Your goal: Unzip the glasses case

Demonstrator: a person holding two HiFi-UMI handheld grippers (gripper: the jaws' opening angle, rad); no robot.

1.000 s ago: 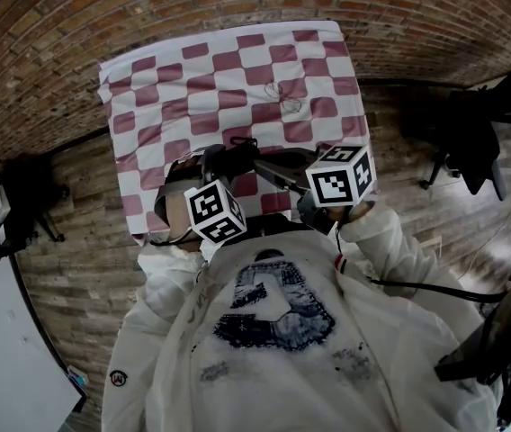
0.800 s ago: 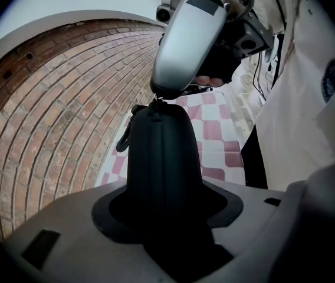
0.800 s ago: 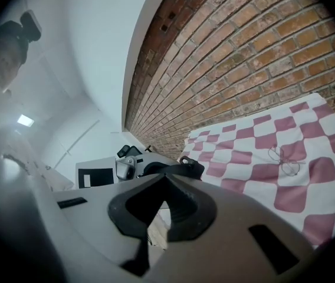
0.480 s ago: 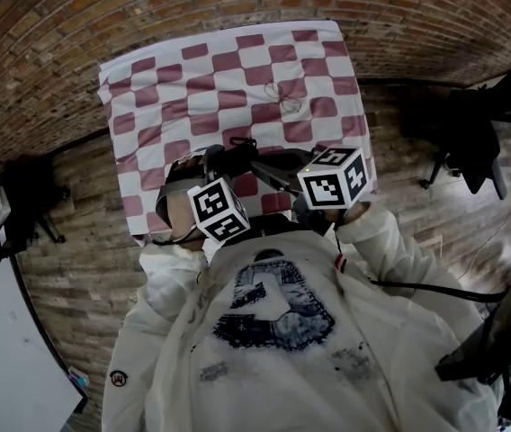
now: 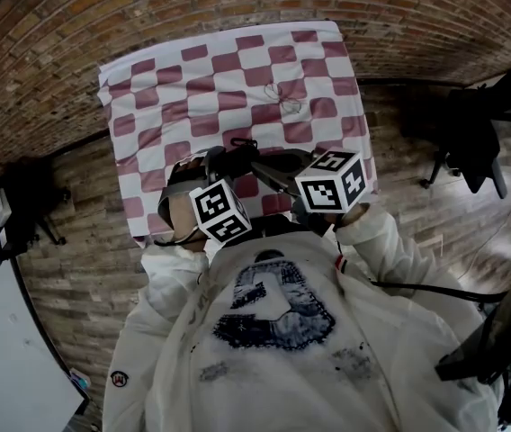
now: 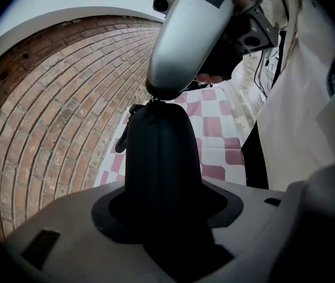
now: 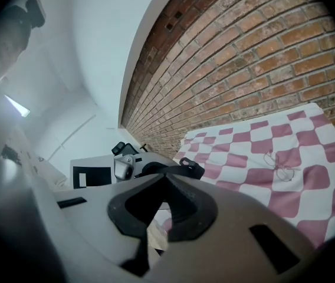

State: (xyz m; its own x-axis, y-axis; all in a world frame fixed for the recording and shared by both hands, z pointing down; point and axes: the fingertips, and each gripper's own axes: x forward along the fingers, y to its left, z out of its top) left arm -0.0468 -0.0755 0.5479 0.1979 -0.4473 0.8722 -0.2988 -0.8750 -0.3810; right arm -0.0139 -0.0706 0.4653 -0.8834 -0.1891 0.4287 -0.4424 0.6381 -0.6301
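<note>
Checkered cloth (image 5: pixel 147 88) | left tool (image 6: pixel 164 208) down-tilted, pinching glasses case (image 6: pixel 155 140) | right tool (image 7: pixel 166 184) pressed together at its end

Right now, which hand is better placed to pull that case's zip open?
Right. The right tongs are shut on what looks like the zipper pull at the top of the glasses case, while the left tongs clamp its body steady.

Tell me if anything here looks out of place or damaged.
Nothing looks spilled or damaged. The one oddity is that the glasses lie loose on the checked cloth, well apart from the black case.
</note>
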